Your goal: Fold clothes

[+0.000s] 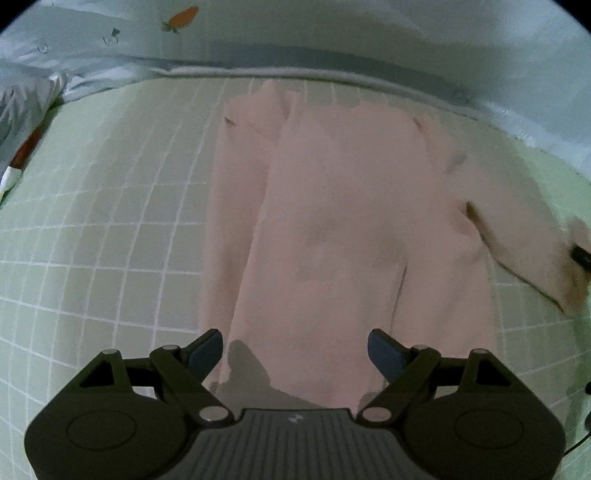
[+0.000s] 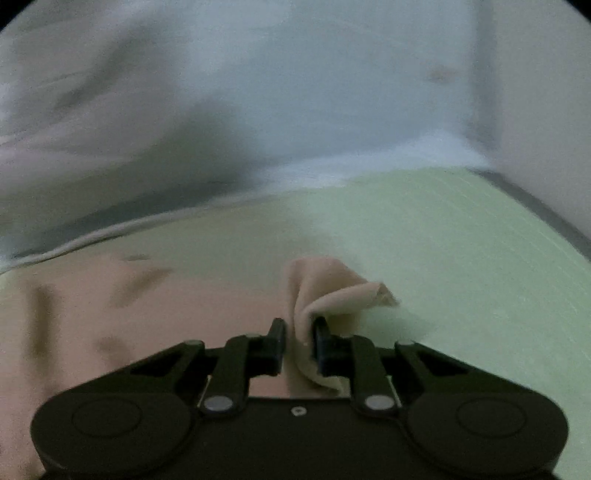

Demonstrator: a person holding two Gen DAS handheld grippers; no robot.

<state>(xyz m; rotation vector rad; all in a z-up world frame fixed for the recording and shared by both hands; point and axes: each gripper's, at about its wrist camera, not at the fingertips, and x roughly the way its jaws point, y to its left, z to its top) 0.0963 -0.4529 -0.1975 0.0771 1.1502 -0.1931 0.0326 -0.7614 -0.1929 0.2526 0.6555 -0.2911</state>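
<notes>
A pale pink long-sleeved garment [image 1: 332,229] lies spread on a light green checked sheet [image 1: 110,240]. Its left sleeve is folded in along the body. My left gripper [image 1: 295,354] is open and empty, hovering over the garment's near hem. My right gripper [image 2: 299,339] is shut on the end of the garment's right sleeve [image 2: 332,291], which bunches up above the jaws. In the left wrist view that sleeve [image 1: 535,251] stretches out to the right, with the right gripper's tip [image 1: 581,254] at the frame edge.
A pale blue quilt [image 1: 332,33] with a carrot print lies bunched along the far edge of the bed. It also shows in the right wrist view [image 2: 258,92], blurred. A wall [image 2: 546,92] stands at the right.
</notes>
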